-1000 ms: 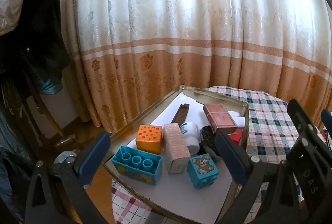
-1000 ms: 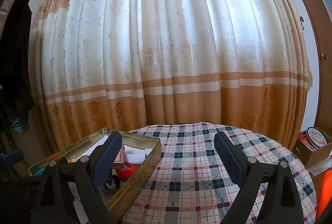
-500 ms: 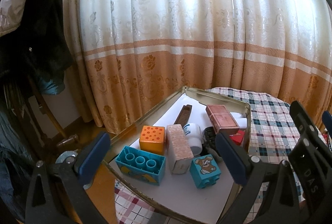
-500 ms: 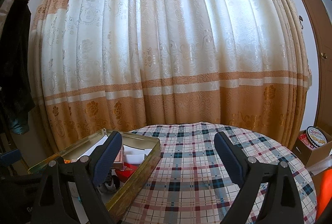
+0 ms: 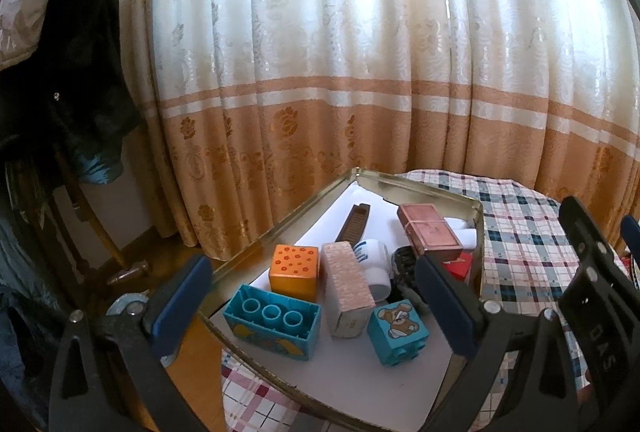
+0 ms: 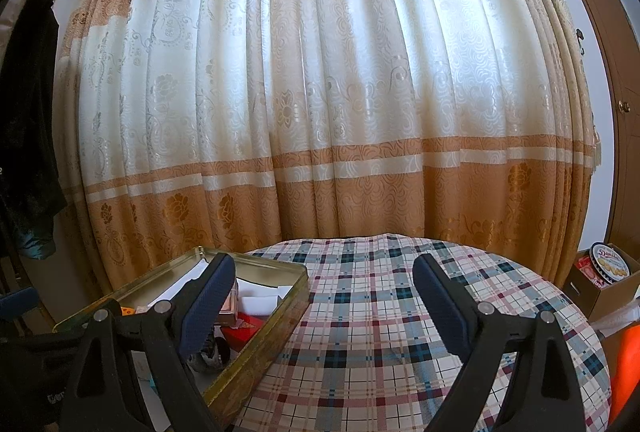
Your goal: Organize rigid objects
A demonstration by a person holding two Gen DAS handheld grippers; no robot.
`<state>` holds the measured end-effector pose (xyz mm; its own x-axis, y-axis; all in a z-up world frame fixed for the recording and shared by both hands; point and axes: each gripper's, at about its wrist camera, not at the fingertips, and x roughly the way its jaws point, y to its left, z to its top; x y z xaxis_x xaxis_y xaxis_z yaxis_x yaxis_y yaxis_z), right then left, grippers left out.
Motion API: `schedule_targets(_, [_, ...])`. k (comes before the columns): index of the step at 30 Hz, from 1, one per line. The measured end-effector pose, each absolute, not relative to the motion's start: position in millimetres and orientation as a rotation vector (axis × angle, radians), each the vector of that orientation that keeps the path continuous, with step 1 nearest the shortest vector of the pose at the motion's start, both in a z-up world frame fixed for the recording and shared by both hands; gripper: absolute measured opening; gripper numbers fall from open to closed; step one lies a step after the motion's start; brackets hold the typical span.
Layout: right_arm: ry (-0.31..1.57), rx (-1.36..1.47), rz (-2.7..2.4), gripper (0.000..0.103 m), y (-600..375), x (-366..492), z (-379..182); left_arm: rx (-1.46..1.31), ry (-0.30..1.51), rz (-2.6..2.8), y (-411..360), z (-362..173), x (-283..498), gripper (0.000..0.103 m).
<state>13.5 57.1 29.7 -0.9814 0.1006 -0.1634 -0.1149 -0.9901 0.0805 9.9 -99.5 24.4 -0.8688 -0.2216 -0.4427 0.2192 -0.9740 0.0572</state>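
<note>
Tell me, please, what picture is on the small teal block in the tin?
A cartoon bear on the teal block; clearest in the left wrist view.

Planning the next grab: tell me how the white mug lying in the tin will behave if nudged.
The white mug lies on its side, so it could roll, though the pink box beside it probably blocks that. It looks glazed, so likely slippery and breakable.

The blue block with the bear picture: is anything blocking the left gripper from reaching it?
Nothing visible does. The bear block lies near the front of the tin, just inside the open left gripper's right finger, with a pink box close beside it.
</note>
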Motion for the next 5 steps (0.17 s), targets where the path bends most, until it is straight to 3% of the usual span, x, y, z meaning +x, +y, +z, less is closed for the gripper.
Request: schedule_targets(5, [0.154, -0.264, 3.01, 0.092, 61.8, 12.0, 26.7, 0.686, 0.004, -2.841, -98.3, 26.3, 9.7, 0.103])
